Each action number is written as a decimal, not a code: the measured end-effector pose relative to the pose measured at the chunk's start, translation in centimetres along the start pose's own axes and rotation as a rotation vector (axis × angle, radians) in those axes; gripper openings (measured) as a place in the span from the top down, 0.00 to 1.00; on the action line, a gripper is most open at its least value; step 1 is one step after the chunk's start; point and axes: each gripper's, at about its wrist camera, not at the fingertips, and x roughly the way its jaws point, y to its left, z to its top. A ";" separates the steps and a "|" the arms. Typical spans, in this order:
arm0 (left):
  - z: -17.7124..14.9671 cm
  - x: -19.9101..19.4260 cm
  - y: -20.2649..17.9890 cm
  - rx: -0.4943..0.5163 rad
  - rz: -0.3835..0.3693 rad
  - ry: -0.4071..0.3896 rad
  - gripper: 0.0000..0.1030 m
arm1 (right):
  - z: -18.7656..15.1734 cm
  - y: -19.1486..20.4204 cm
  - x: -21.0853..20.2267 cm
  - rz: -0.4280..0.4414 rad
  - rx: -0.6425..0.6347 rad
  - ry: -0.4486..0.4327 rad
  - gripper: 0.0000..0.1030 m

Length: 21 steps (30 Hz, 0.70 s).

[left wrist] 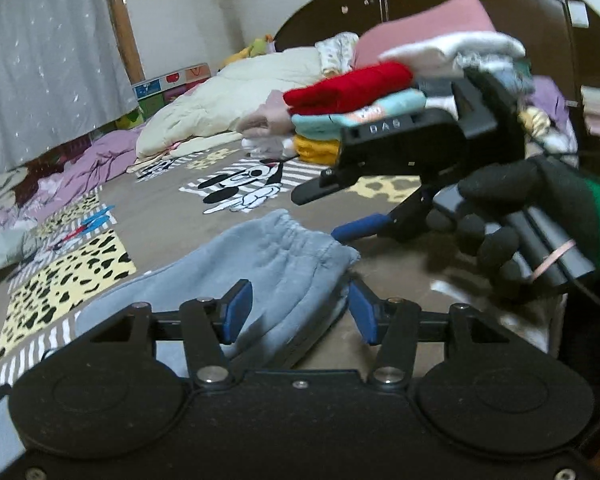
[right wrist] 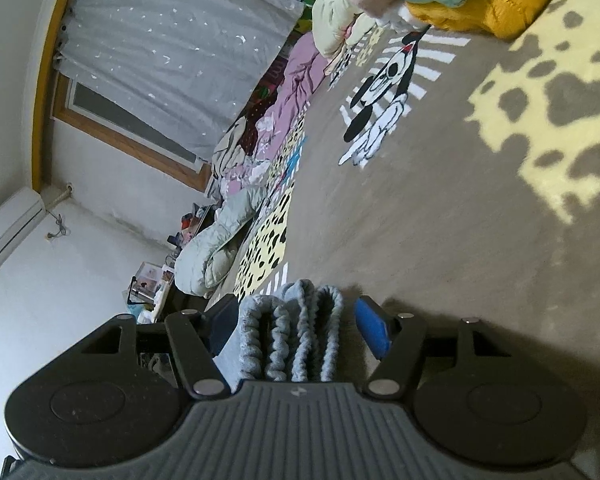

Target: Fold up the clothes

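Pale blue fleece trousers (left wrist: 260, 276), soft, light and floppy, lie on the patterned bed cover (left wrist: 172, 216) in front of the stack of folded clothes (left wrist: 352, 116); the left gripper (left wrist: 296, 312) hangs over them, jaws spread, while the right gripper (right wrist: 296, 328) has its jaws around the bunched elastic waistband (right wrist: 292, 340), probably the surest hold.

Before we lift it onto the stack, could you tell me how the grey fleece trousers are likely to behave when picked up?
The grey fleece trousers will probably flop and sag, since they already drape in soft folds. The gathered waistband bunched between the right tongs looks thick and fuzzy, so it likely grips well rather than slipping.
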 end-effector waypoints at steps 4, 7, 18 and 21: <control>0.6 1.4 -1.2 0.064 0.016 0.003 0.49 | 0.2 -0.1 -0.5 -0.008 -0.019 0.008 0.36; 0.6 2.5 -2.0 0.094 0.038 0.017 0.49 | 0.2 -0.2 -0.7 -0.015 -0.029 0.018 0.36; 0.8 0.5 4.7 -0.191 0.050 -0.077 0.87 | -0.1 0.0 -0.4 -0.005 -0.037 0.023 0.34; 0.5 -1.4 7.8 -0.320 0.077 -0.135 0.88 | -0.3 0.5 -0.3 -0.002 -0.064 0.023 0.34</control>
